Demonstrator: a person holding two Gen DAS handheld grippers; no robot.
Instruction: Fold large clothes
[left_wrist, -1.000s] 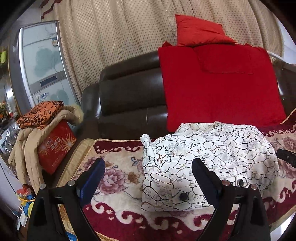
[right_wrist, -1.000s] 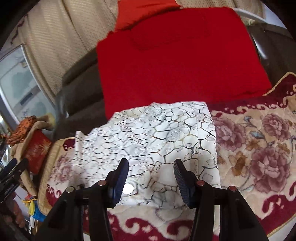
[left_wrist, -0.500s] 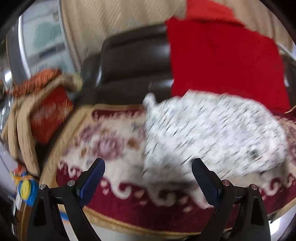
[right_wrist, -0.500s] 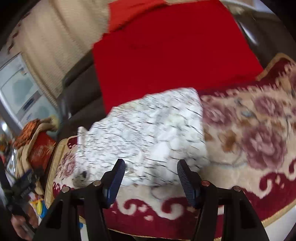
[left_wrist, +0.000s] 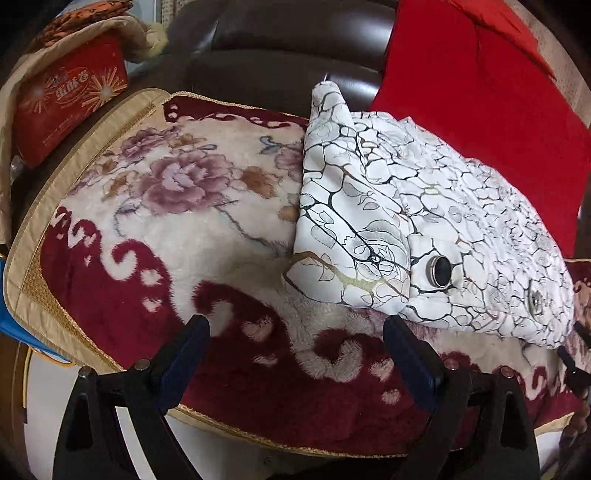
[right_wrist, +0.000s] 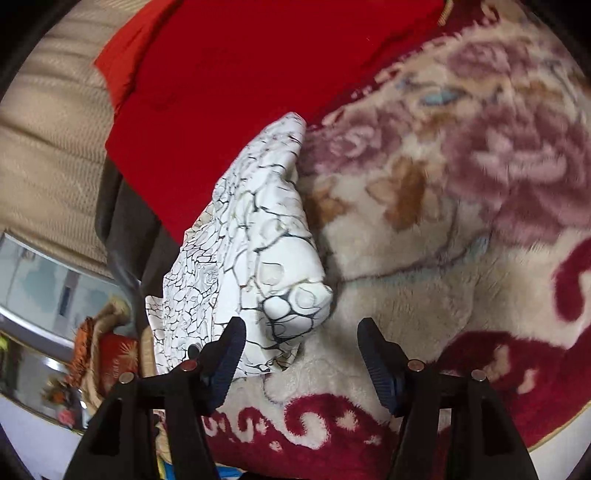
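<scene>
A white garment with a black crackle print (left_wrist: 424, 236) lies folded on a floral red-and-cream blanket (left_wrist: 166, 229) on a sofa seat. A black button (left_wrist: 441, 270) shows on its near edge. My left gripper (left_wrist: 295, 354) is open and empty, just in front of the garment's near left corner. In the right wrist view the garment (right_wrist: 258, 258) lies at the left, its near right corner in front of the open, empty right gripper (right_wrist: 301, 354). The left finger (right_wrist: 225, 358) is next to the cloth.
A red cushion (left_wrist: 480, 81) leans on the dark leather sofa back (left_wrist: 277, 48) behind the garment. A red box (left_wrist: 66, 99) under a beige coat stands at the far left. The blanket's front edge (left_wrist: 258, 439) hangs over the seat. A beige curtain (right_wrist: 48, 140) hangs behind.
Both grippers have dropped lower and closer to the blanket. The left one now faces the garment's near left corner and the right one its near right corner. Both stayed open.
</scene>
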